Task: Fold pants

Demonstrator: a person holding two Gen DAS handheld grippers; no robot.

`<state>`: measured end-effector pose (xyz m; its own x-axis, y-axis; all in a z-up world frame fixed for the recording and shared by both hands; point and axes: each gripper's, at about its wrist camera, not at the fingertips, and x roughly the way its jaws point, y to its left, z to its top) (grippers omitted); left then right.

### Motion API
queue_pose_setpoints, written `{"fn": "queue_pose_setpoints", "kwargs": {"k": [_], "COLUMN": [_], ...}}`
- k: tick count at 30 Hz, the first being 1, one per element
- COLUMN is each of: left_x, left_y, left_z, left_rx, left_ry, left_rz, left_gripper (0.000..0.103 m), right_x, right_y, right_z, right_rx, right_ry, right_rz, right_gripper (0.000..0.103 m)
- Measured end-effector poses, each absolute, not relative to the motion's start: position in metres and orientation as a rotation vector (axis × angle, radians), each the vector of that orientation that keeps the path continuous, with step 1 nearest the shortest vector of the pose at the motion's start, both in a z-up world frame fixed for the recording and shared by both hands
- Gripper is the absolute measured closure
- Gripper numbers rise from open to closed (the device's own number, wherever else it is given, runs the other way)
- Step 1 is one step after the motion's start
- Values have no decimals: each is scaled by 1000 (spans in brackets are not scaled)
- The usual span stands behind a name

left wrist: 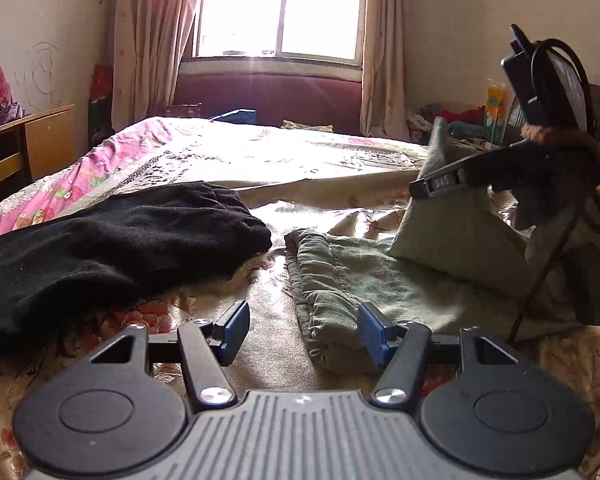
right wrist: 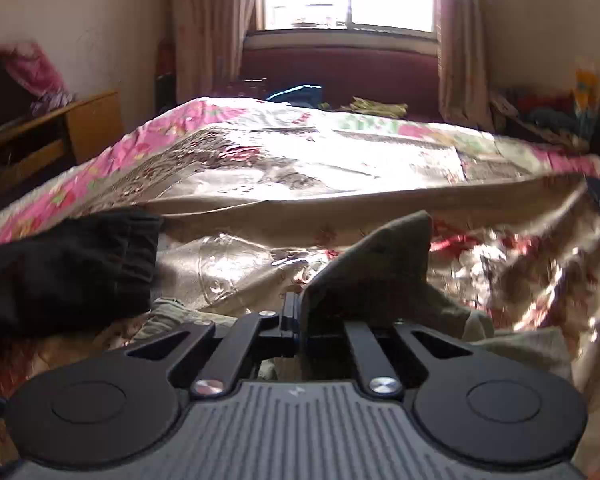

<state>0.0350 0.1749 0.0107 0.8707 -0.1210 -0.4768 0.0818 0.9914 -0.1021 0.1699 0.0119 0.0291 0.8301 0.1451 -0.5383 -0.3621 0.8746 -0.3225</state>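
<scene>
The green pants (left wrist: 364, 280) are lying on the bed (left wrist: 260, 160) just right of the black garment (left wrist: 112, 248), long axis running toward the window (left wrist: 280, 8). The left gripper (left wrist: 304, 334) is hovering spread wide over their near folded edge — gripping nothing. The right gripper (right wrist: 300, 320) is pinching a raised corner of the pants on their far-right side — so it, not the left, is placed to carry the fold across.

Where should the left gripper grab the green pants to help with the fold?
Take the bunched near edge of the green pants, coming in low and straight ahead with the left gripper. Its open jaws already straddle that thick fold, while the right gripper lifts the other end.
</scene>
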Motion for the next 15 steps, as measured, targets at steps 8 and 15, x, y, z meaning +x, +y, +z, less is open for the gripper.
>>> {"fn": "queue_pose_setpoints", "kwargs": {"k": [8,15], "left_x": [20,45], "left_y": [182,134], "left_z": [11,31], "left_rx": [-56,77], "left_ry": [576,566], "left_rz": [-72,-53], "left_gripper": [30,30], "right_x": [140,107], "right_y": [12,-94], "right_z": [-3,8], "right_rx": [-464,-360], "right_ry": [657,648], "right_rz": [358,351], "right_gripper": [81,69]}}
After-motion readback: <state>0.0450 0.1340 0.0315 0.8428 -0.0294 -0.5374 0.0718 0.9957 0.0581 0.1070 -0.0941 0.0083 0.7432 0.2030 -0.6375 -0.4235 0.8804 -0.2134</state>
